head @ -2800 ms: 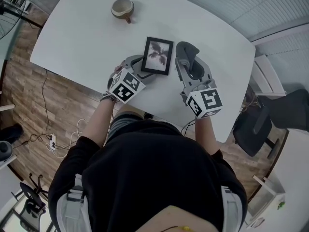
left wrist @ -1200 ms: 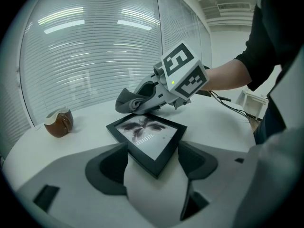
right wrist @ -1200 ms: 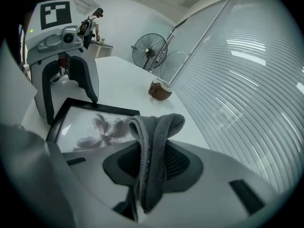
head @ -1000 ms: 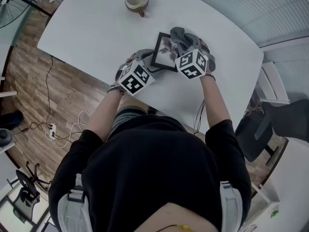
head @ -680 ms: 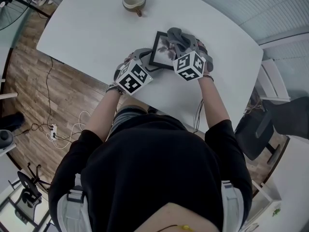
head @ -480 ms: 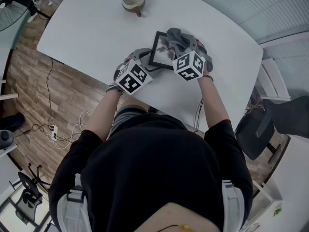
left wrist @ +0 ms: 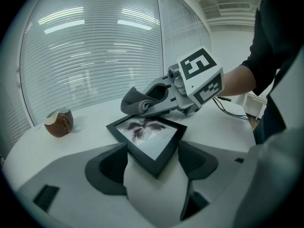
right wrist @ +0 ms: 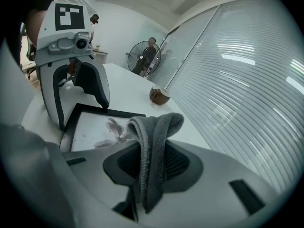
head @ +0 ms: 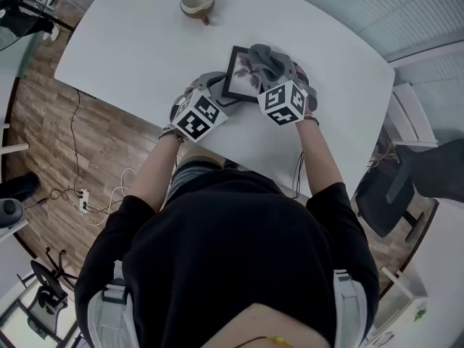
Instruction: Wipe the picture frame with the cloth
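A black picture frame [head: 241, 75] with a flower print lies on the white table [head: 130, 42]. My left gripper [head: 215, 93] is shut on the frame's near corner [left wrist: 151, 146], a pad against each edge. My right gripper [head: 279, 75] is shut on a grey cloth [head: 267, 58]. The cloth [right wrist: 152, 141] hangs folded between the jaws and rests on the right part of the frame's glass [right wrist: 95, 127]. In the left gripper view the cloth [left wrist: 135, 101] sits at the frame's far edge. It hides part of the print.
A brown cup [head: 194, 3] stands alone at the table's far side. A dark chair [head: 406, 187] is off the table's right end. Cables lie on the wooden floor [head: 80, 194] to the left. A standing fan [right wrist: 142, 58] and a person are far behind.
Since the earliest frame my right gripper has carried the cloth from beside the frame onto its glass. Over the last second it only shifted slightly. My left gripper kept still.
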`<state>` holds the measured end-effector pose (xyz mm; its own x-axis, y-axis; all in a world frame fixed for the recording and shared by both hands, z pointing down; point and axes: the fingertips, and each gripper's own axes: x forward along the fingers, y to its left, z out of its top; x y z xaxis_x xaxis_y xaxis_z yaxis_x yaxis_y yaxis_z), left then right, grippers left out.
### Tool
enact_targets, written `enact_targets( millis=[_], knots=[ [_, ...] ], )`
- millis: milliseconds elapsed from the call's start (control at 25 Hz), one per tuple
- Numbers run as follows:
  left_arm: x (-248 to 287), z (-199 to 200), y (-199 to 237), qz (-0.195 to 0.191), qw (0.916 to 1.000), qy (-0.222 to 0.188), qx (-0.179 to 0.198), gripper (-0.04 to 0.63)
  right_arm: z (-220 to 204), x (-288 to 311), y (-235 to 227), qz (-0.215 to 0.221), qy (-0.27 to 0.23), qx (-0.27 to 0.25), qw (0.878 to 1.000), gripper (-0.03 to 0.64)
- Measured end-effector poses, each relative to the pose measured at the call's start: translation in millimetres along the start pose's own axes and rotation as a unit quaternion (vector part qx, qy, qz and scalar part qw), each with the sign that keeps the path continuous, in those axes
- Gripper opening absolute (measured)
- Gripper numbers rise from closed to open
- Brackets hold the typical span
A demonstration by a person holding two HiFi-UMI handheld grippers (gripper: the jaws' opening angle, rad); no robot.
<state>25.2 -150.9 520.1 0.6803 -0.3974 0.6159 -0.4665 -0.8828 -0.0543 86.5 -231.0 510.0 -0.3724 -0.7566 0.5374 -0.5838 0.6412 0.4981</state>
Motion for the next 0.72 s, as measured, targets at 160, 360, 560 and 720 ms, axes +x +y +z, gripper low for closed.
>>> enact_targets(
  millis=[160, 360, 560, 720],
  knots=[
    [0, 0, 0, 0.0, 1.0, 0.0, 0.0, 0.345, 0, -4, 3, 0.001, -0.001, 0.008, 1.0, 0.101],
    [1, 1, 1, -0.001, 1.0, 0.0, 0.0, 0.345, -1, -9, 6, 0.003, -0.003, 0.019, 1.0, 0.101],
    [1, 1, 1, 0.0, 1.0, 0.0, 0.001, 0.345, 2, -15, 9, 0.003, -0.005, 0.027, 1.0, 0.101],
    [0, 0, 2, 0.0, 1.0, 0.001, 0.0, 0.345, 0, -18, 15, 0.009, -0.004, 0.035, 0.999, 0.101]
  ],
)
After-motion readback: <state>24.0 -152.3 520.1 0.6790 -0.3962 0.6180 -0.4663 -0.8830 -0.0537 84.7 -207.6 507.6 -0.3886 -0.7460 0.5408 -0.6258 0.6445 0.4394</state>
